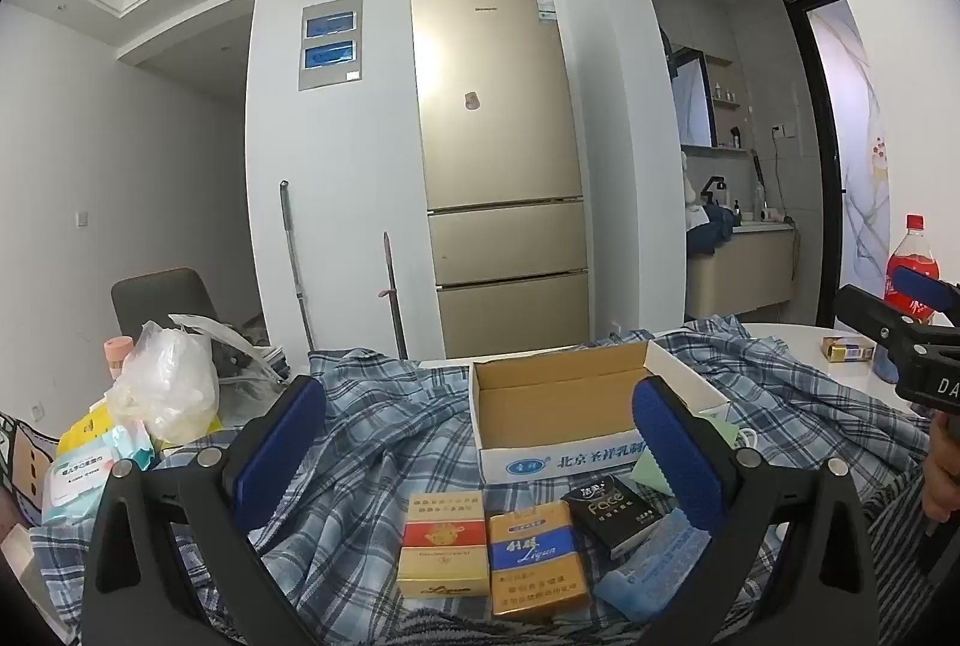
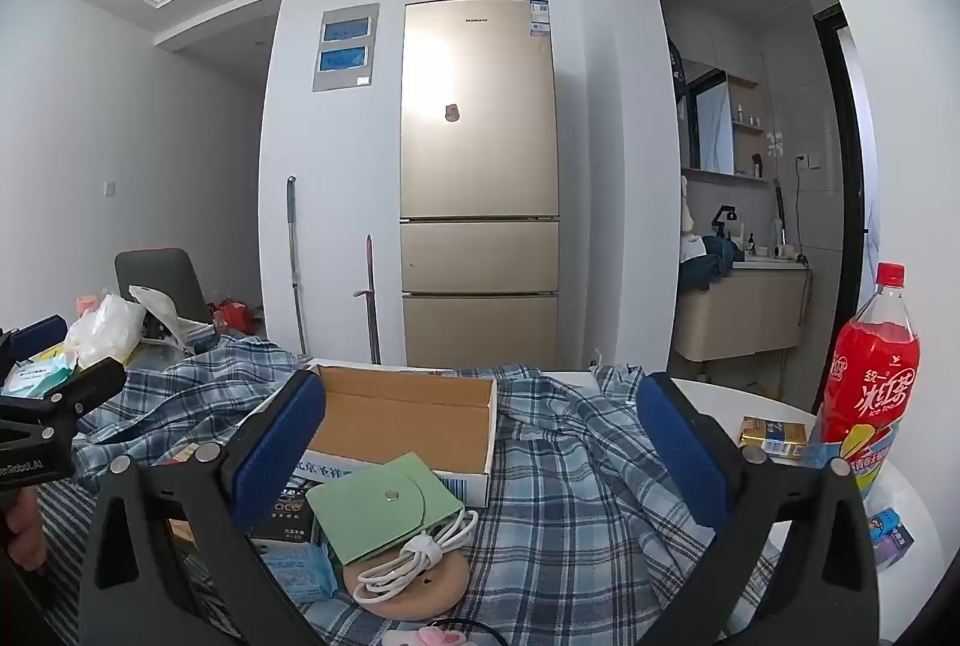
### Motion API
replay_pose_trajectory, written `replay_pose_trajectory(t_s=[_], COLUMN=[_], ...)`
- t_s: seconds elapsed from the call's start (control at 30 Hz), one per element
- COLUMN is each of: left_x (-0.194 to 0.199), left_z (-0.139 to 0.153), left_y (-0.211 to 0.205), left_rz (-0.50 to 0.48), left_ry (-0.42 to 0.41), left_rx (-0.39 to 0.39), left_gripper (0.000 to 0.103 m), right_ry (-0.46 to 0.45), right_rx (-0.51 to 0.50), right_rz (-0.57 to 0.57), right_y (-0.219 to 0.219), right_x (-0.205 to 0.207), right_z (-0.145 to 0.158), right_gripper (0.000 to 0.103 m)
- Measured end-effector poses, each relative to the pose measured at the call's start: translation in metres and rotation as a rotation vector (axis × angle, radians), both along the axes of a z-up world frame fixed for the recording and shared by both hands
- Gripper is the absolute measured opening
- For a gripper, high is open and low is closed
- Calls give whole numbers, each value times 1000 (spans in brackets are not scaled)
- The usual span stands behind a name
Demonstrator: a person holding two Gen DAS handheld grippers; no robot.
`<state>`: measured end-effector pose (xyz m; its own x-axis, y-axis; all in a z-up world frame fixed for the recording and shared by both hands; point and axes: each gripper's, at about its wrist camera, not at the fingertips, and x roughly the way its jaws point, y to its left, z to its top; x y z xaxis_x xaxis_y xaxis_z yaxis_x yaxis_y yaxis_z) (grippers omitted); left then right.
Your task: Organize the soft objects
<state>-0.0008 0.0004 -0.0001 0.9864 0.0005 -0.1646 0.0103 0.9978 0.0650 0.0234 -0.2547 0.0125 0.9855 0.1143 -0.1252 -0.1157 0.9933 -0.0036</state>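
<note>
1. Blue pads face each other across a wide gap on your left gripper (image 1: 480,442): the jaws are spread fully and grasp nothing, hanging above the plaid cloth (image 1: 384,424).
2. Your right gripper (image 2: 480,442) stands just as wide and equally empty, with nothing touching its pads.
3. Between and below the left fingers lie three packs side by side: a red-and-gold pack (image 1: 443,544), a blue-and-gold pack (image 1: 536,562) and a black pack (image 1: 615,514), with a light blue tissue packet (image 1: 651,574) at their right.
4. Under the right gripper sit a green pouch (image 2: 384,508), partly over a coiled white cable (image 2: 414,556) that rests on a tan round object (image 2: 420,589).
5. Beyond both tools, an open cardboard box (image 1: 564,394) sits empty on the cloth.
6. Further out, a red drink bottle (image 2: 870,394) stands on the white table (image 2: 762,400) at your right, and a crumpled plastic bag (image 1: 168,382) is at your left.
</note>
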Motion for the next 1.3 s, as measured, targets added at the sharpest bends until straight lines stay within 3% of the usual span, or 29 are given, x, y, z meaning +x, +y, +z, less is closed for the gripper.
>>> replay_pose_trajectory(t_s=[0.3,1.3], left_x=[-1,5], left_z=[1,-1], left_y=[-3,0], left_rz=[-44,-46], left_ry=[3,36], left_rx=[10,-4], left_gripper=[103,103], right_ry=[3,7], right_rx=[-6,-9], right_rz=[0,7], right_y=[0,1], right_x=[-1,3], right_z=[0,-2], right_gripper=[103,103])
